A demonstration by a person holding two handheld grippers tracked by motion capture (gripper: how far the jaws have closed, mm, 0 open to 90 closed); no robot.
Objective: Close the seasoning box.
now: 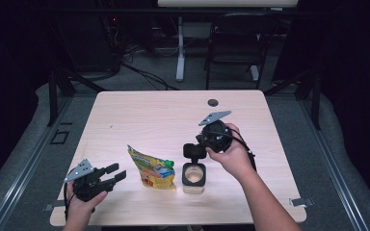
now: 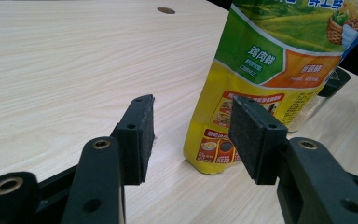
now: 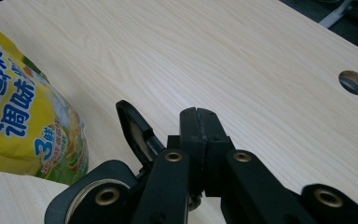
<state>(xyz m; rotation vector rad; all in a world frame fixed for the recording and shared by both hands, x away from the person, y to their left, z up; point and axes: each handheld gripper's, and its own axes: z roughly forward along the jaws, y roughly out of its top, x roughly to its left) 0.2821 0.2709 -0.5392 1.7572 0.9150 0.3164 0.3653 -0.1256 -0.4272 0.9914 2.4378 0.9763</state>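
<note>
Yellow pouch [image 2: 256,79] top cut off, left gripper [image 2: 191,135] agape, right gripper [image 3: 199,122] closed, jar [image 1: 194,176] contents unclear.

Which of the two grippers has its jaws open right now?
The left gripper, beside the yellow pouch, has its jaws spread wide with a clear gap. The right gripper, above the jar with its flip lid up, has its pads pressed together.

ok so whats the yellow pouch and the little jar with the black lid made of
The yellow seasoning pouch looks like glossy printed plastic film: it creases and catches glare. The jar seems to be clear glass or hard plastic, hard to tell which, with a pale granular fill showing through in the left gripper view. Its flip lid looks like smooth black moulded plastic.
</note>
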